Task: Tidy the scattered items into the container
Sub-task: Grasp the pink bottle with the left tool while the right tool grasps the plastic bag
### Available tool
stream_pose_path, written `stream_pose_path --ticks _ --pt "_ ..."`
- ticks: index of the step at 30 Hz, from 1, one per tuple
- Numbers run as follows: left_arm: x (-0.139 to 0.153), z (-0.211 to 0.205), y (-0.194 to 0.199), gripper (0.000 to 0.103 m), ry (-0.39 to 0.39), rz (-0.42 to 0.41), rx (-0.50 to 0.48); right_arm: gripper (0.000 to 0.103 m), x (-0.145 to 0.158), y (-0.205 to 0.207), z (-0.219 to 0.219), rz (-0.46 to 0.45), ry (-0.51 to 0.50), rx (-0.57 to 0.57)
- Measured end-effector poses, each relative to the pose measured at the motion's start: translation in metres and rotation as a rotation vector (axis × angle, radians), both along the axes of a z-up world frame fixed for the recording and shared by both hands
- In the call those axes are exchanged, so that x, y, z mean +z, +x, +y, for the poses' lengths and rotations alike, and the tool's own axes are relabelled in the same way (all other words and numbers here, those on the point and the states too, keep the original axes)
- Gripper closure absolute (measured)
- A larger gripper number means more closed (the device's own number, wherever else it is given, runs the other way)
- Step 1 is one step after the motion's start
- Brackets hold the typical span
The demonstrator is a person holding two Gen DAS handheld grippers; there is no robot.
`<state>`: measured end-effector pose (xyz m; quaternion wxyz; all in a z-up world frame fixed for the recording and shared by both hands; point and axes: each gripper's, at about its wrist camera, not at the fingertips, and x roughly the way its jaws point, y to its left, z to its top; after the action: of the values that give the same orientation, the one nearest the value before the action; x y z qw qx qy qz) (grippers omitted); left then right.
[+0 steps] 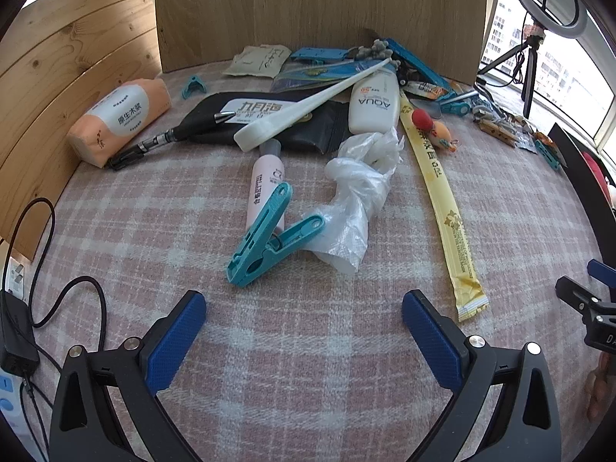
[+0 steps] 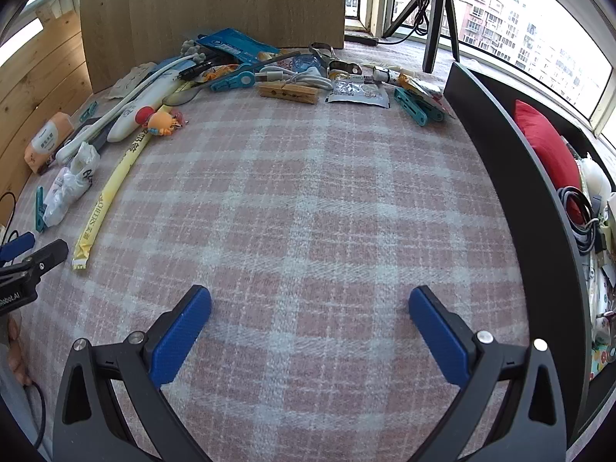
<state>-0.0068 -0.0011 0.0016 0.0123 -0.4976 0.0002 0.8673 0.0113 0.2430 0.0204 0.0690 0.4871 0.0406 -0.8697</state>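
Both grippers released, empty. We take teal clip ahead of left gripper fingers (light, rigid): grip across body.

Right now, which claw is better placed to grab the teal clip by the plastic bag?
Left. The left claw is open with the teal clip directly ahead between its fingers. The right claw is open over bare tablecloth; in its view that clip sits far off to the left.
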Motion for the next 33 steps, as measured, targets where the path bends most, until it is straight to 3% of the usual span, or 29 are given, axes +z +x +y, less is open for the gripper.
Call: stream_pose_path --ticks 5,10,14,16,18,19,26,30,33 --pt "0.01 -0.014 0.006 0.011 -0.003 -0.024 0.024 0.0 0.003 -0.006 0.0 -0.071 -0.006 0.01" --pt "0.031 -0.038 0.008 0.012 0.039 0.001 0.068 0.004 0.025 -0.008 -0.007 -0.083 -0.14 0.013" --pt "0.041 -0.052 -0.006 0.022 0.089 -0.016 0.088 0.014 0.05 -0.015 -0.039 -0.051 -0.174 0.083" --pt "0.044 -0.056 -0.014 0.029 0.115 -0.027 0.083 0.022 0.06 -0.024 -0.06 -0.061 -0.189 0.116" --pt "0.045 -0.056 -0.028 0.035 0.134 -0.044 0.088 0.038 0.067 -0.033 -0.08 -0.084 -0.204 0.141" --pt "0.045 -0.058 -0.033 0.038 0.151 -0.054 0.091 0.039 0.07 -0.038 -0.093 -0.098 -0.205 0.154" --pt "0.035 -0.063 -0.069 0.06 0.217 -0.169 0.072 0.04 0.058 -0.065 -0.156 -0.192 -0.207 0.21" --pt "0.029 -0.062 -0.081 0.064 0.229 -0.199 0.047 0.04 0.041 -0.074 -0.179 -0.254 -0.197 0.214" --pt "0.023 -0.06 -0.089 0.071 0.23 -0.23 0.03 0.048 0.034 -0.079 -0.188 -0.277 -0.175 0.21"
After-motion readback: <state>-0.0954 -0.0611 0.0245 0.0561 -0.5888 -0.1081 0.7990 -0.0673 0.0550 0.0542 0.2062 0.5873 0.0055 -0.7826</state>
